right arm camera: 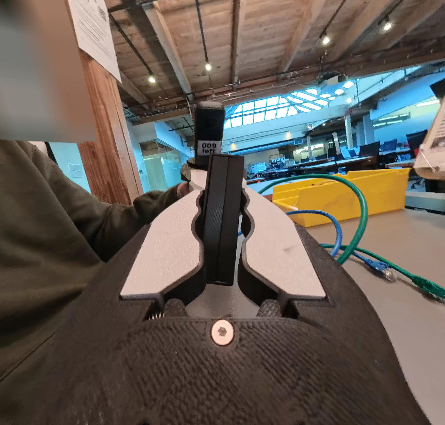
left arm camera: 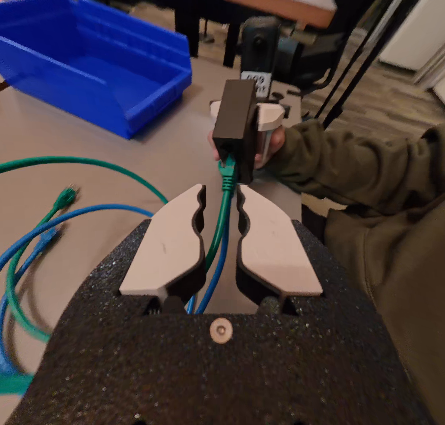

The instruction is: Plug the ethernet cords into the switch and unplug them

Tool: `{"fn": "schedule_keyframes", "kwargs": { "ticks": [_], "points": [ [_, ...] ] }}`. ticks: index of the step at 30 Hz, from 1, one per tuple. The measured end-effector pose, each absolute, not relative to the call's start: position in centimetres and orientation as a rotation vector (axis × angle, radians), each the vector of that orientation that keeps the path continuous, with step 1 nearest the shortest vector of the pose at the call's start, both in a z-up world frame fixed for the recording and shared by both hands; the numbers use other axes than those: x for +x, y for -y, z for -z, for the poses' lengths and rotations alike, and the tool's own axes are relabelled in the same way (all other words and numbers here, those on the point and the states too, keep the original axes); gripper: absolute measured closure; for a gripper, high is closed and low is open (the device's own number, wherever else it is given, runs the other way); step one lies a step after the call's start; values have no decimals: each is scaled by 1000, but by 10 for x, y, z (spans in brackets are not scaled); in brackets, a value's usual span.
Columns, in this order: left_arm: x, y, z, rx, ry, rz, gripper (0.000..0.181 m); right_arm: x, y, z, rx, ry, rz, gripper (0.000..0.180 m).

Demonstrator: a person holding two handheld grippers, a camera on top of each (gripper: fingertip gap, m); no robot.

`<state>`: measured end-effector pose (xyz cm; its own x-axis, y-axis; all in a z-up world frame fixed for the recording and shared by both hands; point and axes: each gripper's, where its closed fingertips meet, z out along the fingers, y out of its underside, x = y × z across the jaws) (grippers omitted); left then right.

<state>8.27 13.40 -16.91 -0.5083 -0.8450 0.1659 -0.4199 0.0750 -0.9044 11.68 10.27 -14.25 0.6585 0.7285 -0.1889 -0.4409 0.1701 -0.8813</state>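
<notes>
My right gripper (right arm camera: 221, 192) is shut on the black switch (right arm camera: 221, 221) and holds it upright above the grey table; it also shows in the left wrist view (left arm camera: 234, 115). A green cord's plug (left arm camera: 227, 172) sits in the switch's lower port. My left gripper (left arm camera: 221, 189) is open just below that plug. The green cord (left arm camera: 224, 216) runs through the gap between its fingers without being clamped. The cord's other green plug (left arm camera: 65, 197) lies loose on the table. A blue cord (left arm camera: 96, 211) with its plug (left arm camera: 48, 237) lies beside it.
A blue bin (left arm camera: 96, 64) stands at the back left of the table (left arm camera: 168, 148). A yellow bin (right arm camera: 337, 197) stands behind the looped cords (right arm camera: 361, 209). A person's olive sleeve (left arm camera: 337, 160) reaches in from the right, past the table's edge. A wooden post (right arm camera: 103, 148) is close by.
</notes>
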Motion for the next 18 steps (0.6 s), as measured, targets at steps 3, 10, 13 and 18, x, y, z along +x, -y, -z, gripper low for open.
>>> {"fn": "schedule_keyframes", "kwargs": {
  "ticks": [3,10,13,18],
  "points": [
    [80,-126,175,-1261,-1971,1442,165,112,-101,137,-1078,318,-855,152],
    [81,-122,173,-1176,-1931,1376,172,113,-99,137,-1046,310,-864,152],
    [80,-122,168,-1163,-1899,1433,172,111,-99,137,-1039,315,-865,152],
    [76,-126,176,-1183,-1958,1371,173,106,-104,147,-1123,351,-833,152]
  ]
}}
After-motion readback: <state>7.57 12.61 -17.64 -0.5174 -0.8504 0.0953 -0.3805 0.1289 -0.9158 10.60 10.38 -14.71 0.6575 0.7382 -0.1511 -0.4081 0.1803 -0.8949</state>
